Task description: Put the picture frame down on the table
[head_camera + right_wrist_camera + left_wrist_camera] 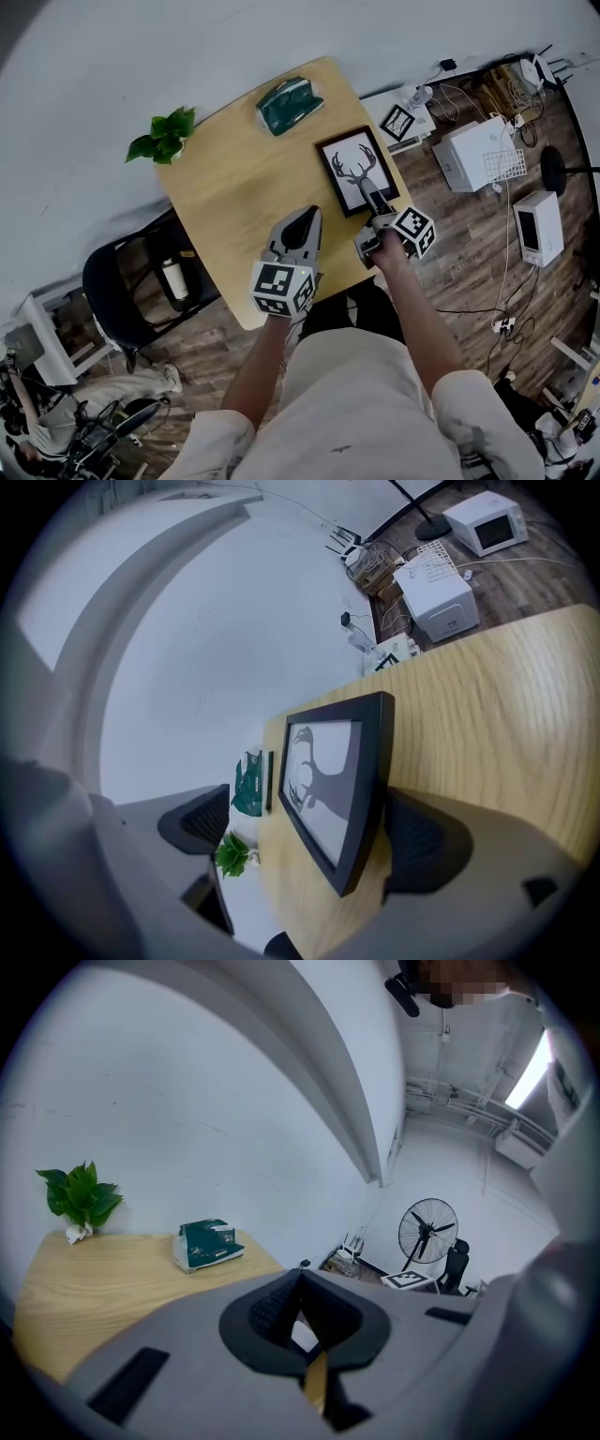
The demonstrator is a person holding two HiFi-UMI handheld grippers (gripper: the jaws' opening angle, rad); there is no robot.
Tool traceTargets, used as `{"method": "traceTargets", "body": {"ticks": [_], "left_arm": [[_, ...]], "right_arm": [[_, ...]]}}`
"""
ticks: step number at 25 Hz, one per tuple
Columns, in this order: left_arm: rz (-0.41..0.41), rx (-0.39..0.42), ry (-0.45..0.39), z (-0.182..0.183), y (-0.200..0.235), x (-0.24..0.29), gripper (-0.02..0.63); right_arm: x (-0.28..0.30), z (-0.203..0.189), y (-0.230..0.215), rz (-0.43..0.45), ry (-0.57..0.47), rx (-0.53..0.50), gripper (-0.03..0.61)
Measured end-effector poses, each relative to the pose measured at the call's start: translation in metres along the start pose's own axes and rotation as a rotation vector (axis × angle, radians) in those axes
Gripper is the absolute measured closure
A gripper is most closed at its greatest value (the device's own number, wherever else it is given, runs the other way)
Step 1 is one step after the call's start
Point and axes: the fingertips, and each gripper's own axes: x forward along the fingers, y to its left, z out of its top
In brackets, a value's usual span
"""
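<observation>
Right tool [373,208] spread wide, gripping nothing. Near short end of the picture frame [357,171] sitting between the jaws, glass-side pad well clear, back-side pad close against the frame, contact there too tight to call. Left tool [308,218] pinched shut on nothing, hovering over the worktop [234,187] just beside the right one.

Frame face up, deer print showing, lying along the worktop's right edge, well apart from the green packet [290,103] near the far corner and the little plant [165,136] at the left corner.

Now the key line: long axis of the frame running straight away from the right tool, in line with its jaws. So, frame dead ahead of that tool and off to the right of the left one. Right hand plainly the nearer.

Looks like the set-down all but done, far end down on the wood. Near end flat or a touch propped on the back-side pad, hard to say. Next, probably a straight pull back along that long axis, toward the body, jaws kept wide. Risk: any sideways drift or roll, and the close pad dragging the frame toward the edge.
</observation>
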Motion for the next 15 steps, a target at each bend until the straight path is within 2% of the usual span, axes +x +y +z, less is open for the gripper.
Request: {"method": "traceTargets", "body": {"ticks": [3, 15], "left_arm": [[0.0, 0.001, 0.001, -0.0001, -0.0001, -0.0008, 0.607], [-0.005, 0.005, -0.003, -0.0004, 0.0005, -0.0045, 0.607]], "right_arm": [[-0.0006, 0.0009, -0.0025, -0.026, -0.011, -0.019, 0.066], [-0.0045, -0.0005, -0.005, -0.032, -0.024, -0.009, 0.058]]}}
